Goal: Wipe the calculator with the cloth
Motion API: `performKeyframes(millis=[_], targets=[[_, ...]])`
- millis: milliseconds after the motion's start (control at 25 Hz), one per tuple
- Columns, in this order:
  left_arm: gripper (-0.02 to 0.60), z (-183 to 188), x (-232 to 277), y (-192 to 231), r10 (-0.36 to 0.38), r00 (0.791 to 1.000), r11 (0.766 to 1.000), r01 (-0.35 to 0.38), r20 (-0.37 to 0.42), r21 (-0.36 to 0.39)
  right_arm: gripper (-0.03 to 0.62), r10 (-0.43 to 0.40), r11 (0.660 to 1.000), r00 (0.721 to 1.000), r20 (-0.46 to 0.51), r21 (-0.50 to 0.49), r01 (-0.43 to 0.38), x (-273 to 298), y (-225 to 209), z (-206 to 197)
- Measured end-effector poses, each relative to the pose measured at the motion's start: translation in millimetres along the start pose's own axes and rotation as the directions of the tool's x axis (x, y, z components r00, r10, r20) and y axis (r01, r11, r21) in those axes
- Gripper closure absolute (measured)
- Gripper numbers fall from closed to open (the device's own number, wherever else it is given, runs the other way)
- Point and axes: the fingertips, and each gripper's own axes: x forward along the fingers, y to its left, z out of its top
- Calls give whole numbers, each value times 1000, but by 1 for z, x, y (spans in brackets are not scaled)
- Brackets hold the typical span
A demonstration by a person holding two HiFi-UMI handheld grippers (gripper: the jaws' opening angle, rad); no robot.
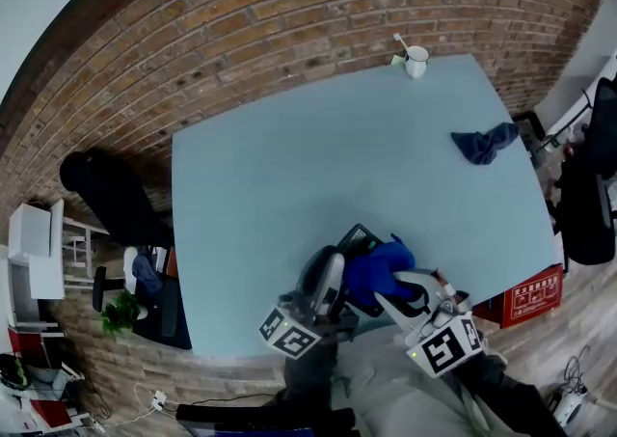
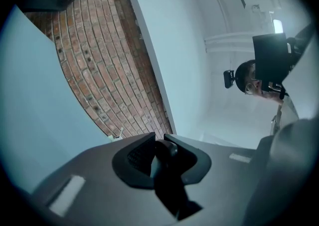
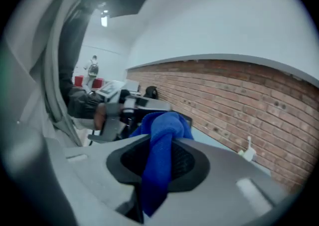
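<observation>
Wiping step: cloth beside calculator
Our left gripper (image 2: 158,142) pinches the calculator (image 1: 355,235) above the table's (image 1: 289,184) six o'clock edge; our right gripper (image 3: 160,146) pinches the bunched cloth (image 1: 379,269) at its four o'clock. Next, we judge, the cloth must sweep across it, with the left braced firm.

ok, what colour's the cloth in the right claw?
The cloth is bright blue; best in right gripper view.

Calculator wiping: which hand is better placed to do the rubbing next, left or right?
Right. The right gripper holds the blue cloth bunched at the calculator; the left gripper is shut on the calculator's edge, so it probably just steadies it.
</observation>
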Motion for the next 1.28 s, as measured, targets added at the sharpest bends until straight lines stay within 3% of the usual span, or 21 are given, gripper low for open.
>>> performKeyframes(millis=[120, 360, 640, 800, 1000, 1160, 1280], targets=[[531, -14, 4, -4, -17, 998, 999, 19, -60, 34, 507, -113, 991, 994, -15, 71, 113, 7, -43, -13], [532, -39, 13, 0, -27, 988, 998, 35, -149, 47, 507, -32, 999, 998, -48, 13, 33, 18, -21, -8], [532, -70, 14, 19, -9, 954, 995, 39, -299, 93, 507, -142, 974, 979, -148, 156, 165, 31, -69, -76], [531, -98, 25, 51, 22, 919, 996, 14, -393, 90, 507, -153, 952, 953, -262, 220, 213, 43, -72, -127], [532, -138, 30, 88, 25, 866, 1000, -17, -500, 20, 505, -42, 893, 943, -330, 412, 183, 42, -50, -198], [531, -160, 31, 108, 62, 816, 998, -49, -575, 37, 504, 32, 890, 921, -388, 430, 150, 35, -23, -230], [531, -160, 35, 125, 90, 799, 996, -61, -594, 69, 502, 39, 906, 908, -416, 399, 144, 43, -14, -238]])
